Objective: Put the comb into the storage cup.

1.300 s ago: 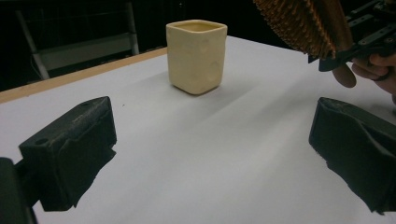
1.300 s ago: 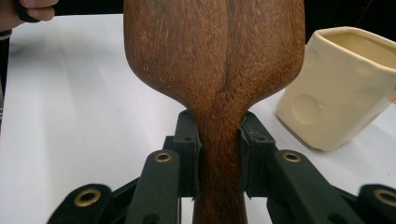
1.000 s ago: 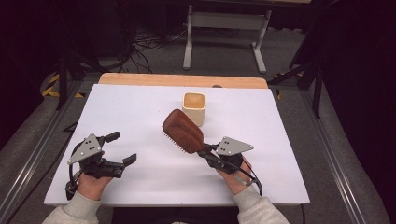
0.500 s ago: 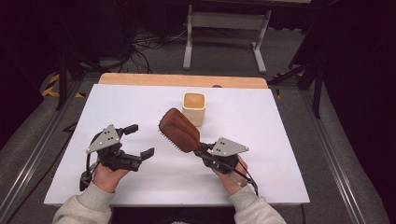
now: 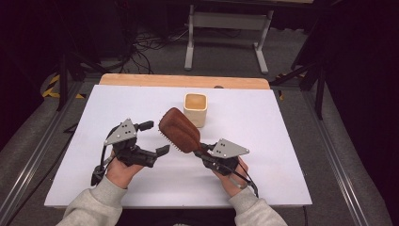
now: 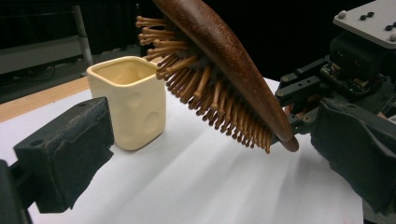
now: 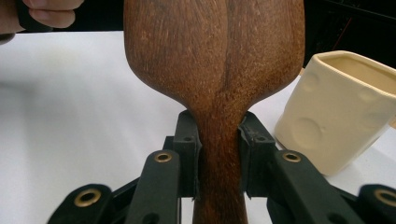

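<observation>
Right now my right gripper point(image 5: 200, 149) is clamped on the hairbrush point(image 5: 179, 130) handle, while my left gripper point(image 5: 155, 138), jaws apart, flanks the bristles beside the cup point(image 5: 195, 109).

The high view looks forward and down from above the person's side onto the white rectangular table top point(image 5: 141, 188), taking in both tongs from well off. The left gripper view rides low between its own wide-set black jaws, facing close onto the brown wooden paddle hairbrush point(image 6: 224, 60) and the cream square cup point(image 6: 130, 102) behind it. The right gripper view looks along its jaws, very near the brush's neck point(image 7: 219, 140); the same cup point(image 7: 341, 112) stands at its right, shared by all three views.
</observation>
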Demonstrator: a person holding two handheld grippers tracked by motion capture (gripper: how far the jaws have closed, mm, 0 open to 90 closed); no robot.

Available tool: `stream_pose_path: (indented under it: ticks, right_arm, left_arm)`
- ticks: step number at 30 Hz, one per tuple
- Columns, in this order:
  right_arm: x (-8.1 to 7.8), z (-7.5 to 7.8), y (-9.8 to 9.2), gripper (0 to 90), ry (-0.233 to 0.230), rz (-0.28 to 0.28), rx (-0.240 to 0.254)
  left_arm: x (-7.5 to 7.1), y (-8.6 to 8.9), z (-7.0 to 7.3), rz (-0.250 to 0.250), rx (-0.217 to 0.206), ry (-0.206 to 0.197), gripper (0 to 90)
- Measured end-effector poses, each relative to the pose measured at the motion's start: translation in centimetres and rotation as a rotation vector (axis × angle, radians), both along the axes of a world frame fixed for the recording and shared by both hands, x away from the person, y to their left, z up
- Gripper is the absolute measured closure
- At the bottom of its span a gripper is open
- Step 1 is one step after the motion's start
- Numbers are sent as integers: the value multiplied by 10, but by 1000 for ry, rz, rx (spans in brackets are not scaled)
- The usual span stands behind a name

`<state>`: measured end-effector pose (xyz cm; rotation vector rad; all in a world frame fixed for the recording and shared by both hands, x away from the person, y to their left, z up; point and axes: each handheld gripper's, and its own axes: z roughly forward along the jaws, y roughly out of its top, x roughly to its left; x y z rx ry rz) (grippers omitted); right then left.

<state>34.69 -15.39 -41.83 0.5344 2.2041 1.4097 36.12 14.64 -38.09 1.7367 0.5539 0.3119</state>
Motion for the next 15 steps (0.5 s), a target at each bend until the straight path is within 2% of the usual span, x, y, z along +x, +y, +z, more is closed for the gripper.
stream_pose_path:
  ticks: [11,15]
  right_arm:
    - [-1,-1,2,723,-5,-6,4]
    - [-1,-1,2,723,-7,-9,5]
  left_arm:
    - [9,-22,-2,-13,0,25,14]
    - [12,-28,-4,-43,-21,49,29]
